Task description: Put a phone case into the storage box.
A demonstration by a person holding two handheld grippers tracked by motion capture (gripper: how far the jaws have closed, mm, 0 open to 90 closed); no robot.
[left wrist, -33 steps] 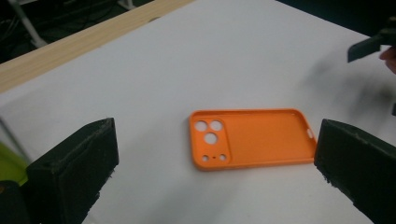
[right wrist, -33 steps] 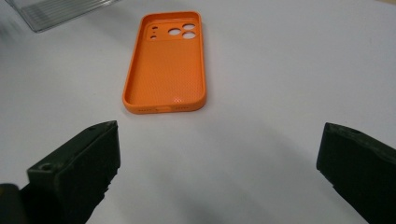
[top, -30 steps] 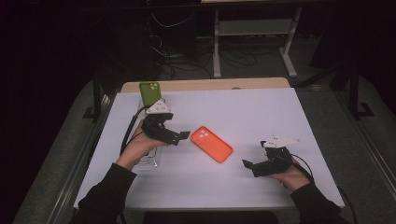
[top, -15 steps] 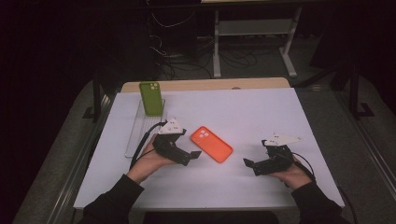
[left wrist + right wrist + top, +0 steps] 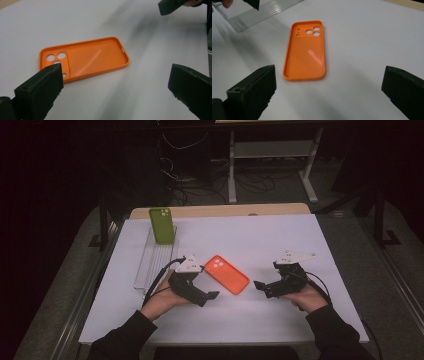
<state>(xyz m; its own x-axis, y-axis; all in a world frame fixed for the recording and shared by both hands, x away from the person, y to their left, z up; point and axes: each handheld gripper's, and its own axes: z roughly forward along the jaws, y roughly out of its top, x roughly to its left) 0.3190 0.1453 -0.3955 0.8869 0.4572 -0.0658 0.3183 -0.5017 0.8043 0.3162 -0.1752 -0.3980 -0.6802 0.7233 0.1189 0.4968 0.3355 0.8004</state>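
Phone cases are the job here, it seems. Left gripper (image 5: 212,295) has dropped back from the clear ribbed rack (image 5: 150,265), where a green phone case (image 5: 162,225) stands propped, and now aims its wide-apart jaws at the orange phone case (image 5: 82,58), lying hollow side up just ahead of them, untouched. Beyond it the right gripper (image 5: 260,285), jaws equally spread, has barely moved, facing the case's plain end, probably ready to steady it.
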